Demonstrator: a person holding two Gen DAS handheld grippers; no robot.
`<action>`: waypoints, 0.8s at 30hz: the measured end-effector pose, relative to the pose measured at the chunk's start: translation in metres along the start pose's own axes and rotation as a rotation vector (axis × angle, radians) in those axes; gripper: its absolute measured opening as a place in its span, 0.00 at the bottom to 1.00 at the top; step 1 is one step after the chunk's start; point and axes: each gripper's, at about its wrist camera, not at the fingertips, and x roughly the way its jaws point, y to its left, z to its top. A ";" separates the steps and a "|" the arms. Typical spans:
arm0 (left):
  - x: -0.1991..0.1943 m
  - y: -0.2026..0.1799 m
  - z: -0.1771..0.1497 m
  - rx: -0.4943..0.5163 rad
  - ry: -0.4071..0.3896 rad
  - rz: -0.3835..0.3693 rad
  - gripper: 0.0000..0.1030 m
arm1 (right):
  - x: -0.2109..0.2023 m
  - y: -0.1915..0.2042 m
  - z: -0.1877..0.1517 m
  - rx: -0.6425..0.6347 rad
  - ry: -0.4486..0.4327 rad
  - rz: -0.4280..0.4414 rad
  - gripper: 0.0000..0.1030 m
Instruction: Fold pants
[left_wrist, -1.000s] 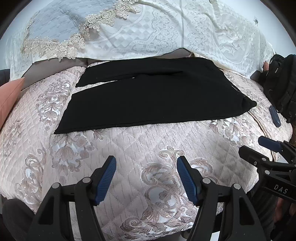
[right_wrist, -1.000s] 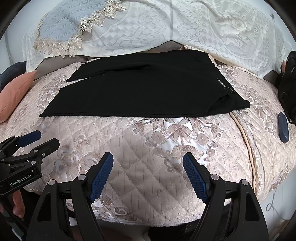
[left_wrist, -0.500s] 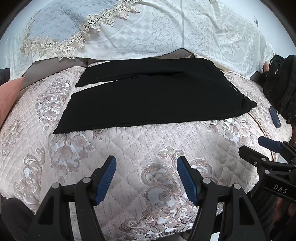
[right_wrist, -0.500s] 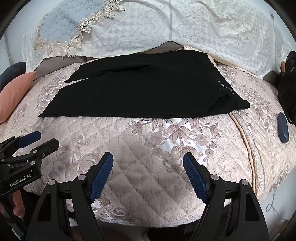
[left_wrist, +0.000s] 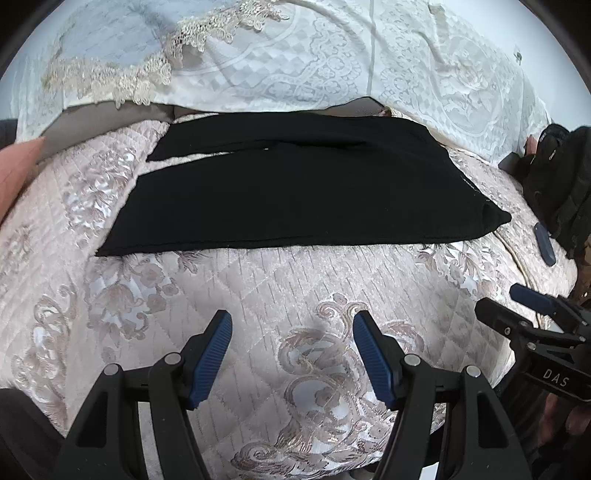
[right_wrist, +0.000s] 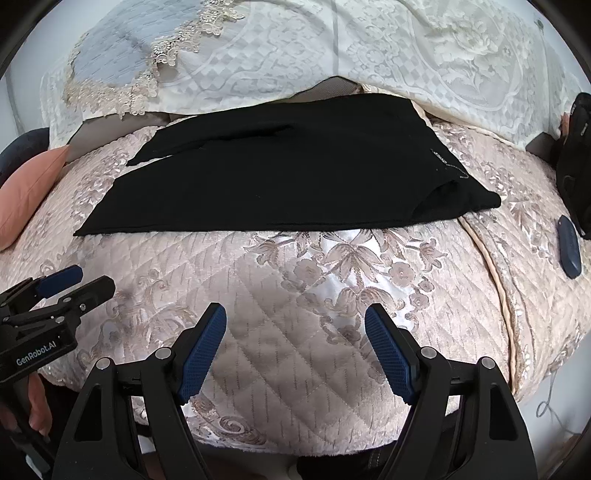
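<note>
While black pants (left_wrist: 295, 192) lie flat, legs side by side, on the quilted bed (left_wrist: 280, 288), left tool (left_wrist: 291, 354) and right tool (right_wrist: 295, 350) hover wide open, empty; folding not yet begun.

Black pants (left_wrist: 295, 192) — floral pink quilt (left_wrist: 258, 291)

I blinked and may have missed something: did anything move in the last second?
Hardly anything. Both views creep slightly toward the pants, so the left gripper and right gripper edged forward. Both stay open and empty; the pants lie untouched on the bedspread.
</note>
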 end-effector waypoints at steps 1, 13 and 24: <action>0.002 0.002 0.001 -0.009 0.003 -0.006 0.68 | 0.002 -0.002 0.000 0.005 0.003 0.003 0.75; 0.025 0.036 0.019 -0.164 -0.004 -0.123 0.67 | 0.021 -0.040 0.014 0.096 -0.005 -0.001 0.74; 0.053 0.075 0.033 -0.366 -0.012 -0.221 0.66 | 0.047 -0.095 0.032 0.255 -0.006 0.027 0.68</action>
